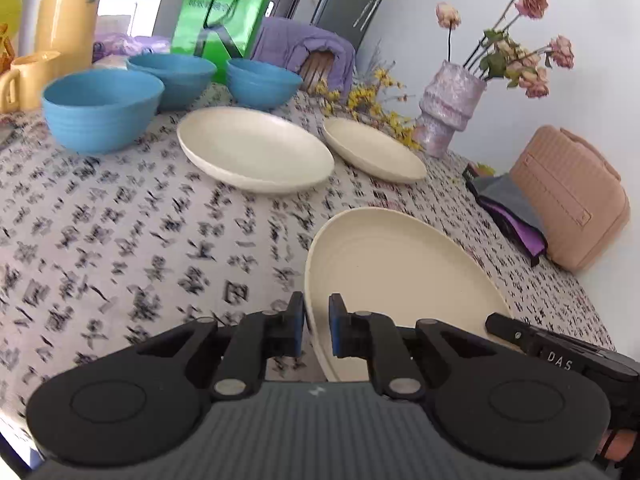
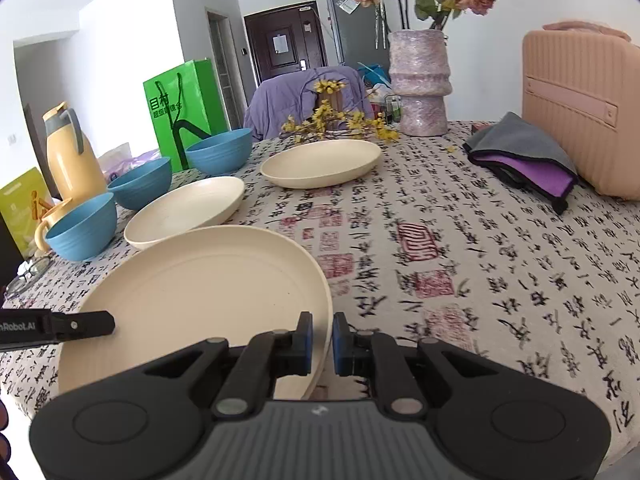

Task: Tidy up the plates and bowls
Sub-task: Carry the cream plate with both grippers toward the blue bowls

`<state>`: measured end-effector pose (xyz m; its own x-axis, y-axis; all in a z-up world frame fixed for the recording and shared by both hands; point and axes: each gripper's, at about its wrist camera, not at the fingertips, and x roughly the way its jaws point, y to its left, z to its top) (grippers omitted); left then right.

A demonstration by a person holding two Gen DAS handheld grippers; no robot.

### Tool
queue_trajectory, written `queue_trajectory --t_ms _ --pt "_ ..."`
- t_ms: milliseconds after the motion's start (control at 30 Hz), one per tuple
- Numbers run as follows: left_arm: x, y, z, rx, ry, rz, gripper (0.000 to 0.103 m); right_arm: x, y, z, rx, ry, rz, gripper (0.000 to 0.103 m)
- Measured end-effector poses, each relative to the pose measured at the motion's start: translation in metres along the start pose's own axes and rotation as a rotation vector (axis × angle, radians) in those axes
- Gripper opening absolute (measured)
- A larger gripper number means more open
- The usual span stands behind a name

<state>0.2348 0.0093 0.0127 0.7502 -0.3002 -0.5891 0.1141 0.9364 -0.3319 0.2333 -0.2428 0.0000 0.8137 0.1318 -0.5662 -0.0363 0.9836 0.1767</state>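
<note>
- Evidently both tongs were clenched on one cream plate [image 2: 192, 292]: the left tongs [image 1: 316, 326] pinched its rim on one side and the right tongs [image 2: 322, 340] pinched the rim opposite, so the plate hung between the two hands, near the front edge of the worktop [image 2: 460, 240].
- Two more cream plates lay flat further in: the nearer plate [image 1: 256, 148] toward the middle, and the far plate [image 1: 372, 148] beside the lilac vase [image 1: 448, 108] near the back edge.
- Three blue bowls [image 1: 100, 108] stood apart from one another along the left edge, none nested yet, so most of the sorting looked undone.
- Risk, as I judged it: each grip was a thin bite on a smooth rim. If one hand ran ahead of the other, or rolled, the plate could twist out of one pair of pads and drop on its edge.
- Set down off-centre on the nearer plate, the carried one could ride up on the rim and slide, or push that plate into the closest bowl.
- A wide swing toward the back edge could brush the yellow sprigs [image 1: 368, 100] or knock the vase, which looked top-heavy with its dried roses.
- Letting go on one side first would leave the plate tilted on a single pinch.
</note>
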Motion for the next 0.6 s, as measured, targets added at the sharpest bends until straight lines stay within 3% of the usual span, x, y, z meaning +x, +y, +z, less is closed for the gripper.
queue_trajectory --t_ms 233,600 --pt "-0.017 0.038 0.015 -0.048 -0.066 0.037 0.012 0.011 0.041 0.003 -0.049 0.006 0.057 0.011" --pt "-0.045 0.123 0.024 -0.16 -0.108 0.127 0.012 0.048 0.131 0.014 -0.158 0.03 0.144 0.011"
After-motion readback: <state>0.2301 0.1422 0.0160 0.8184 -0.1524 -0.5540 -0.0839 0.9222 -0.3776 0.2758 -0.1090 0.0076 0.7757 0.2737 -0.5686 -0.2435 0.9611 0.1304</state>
